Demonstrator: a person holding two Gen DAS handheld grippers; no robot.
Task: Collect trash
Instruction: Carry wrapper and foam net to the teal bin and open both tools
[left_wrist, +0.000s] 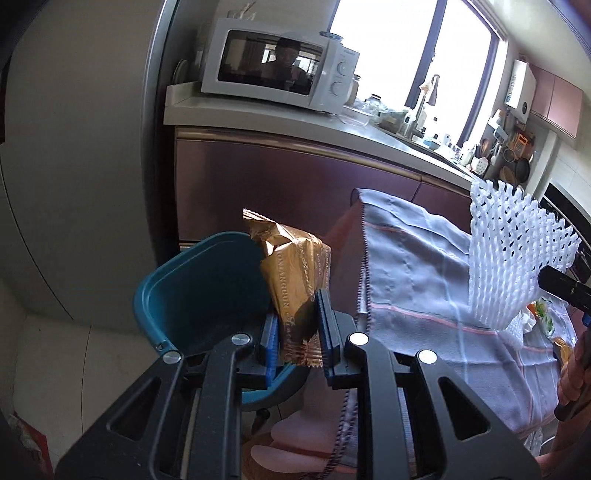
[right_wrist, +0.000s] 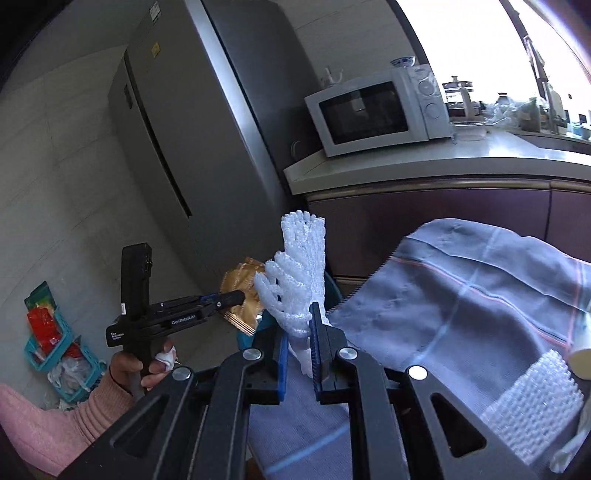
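My left gripper (left_wrist: 295, 328) is shut on a crumpled gold snack wrapper (left_wrist: 291, 273), held upright over the near rim of a teal bin (left_wrist: 199, 280). My right gripper (right_wrist: 298, 339) is shut on a white foam fruit net (right_wrist: 299, 280), which stands up from its pads. In the left wrist view that foam net (left_wrist: 517, 258) fans out at the right above the table. From the right wrist camera the left gripper (right_wrist: 236, 297) shows side-on with the gold wrapper (right_wrist: 240, 291) in it, held by a hand in a pink sleeve (right_wrist: 55, 410). The bin is almost hidden there.
A grey cloth with pink stripes covers the table (left_wrist: 424, 280), and another piece of foam netting (right_wrist: 535, 406) lies on it. A grey fridge (right_wrist: 192, 129), a white microwave (left_wrist: 273, 62) on the counter and dark cabinets stand behind. A teal crate (right_wrist: 55, 350) sits on the floor.
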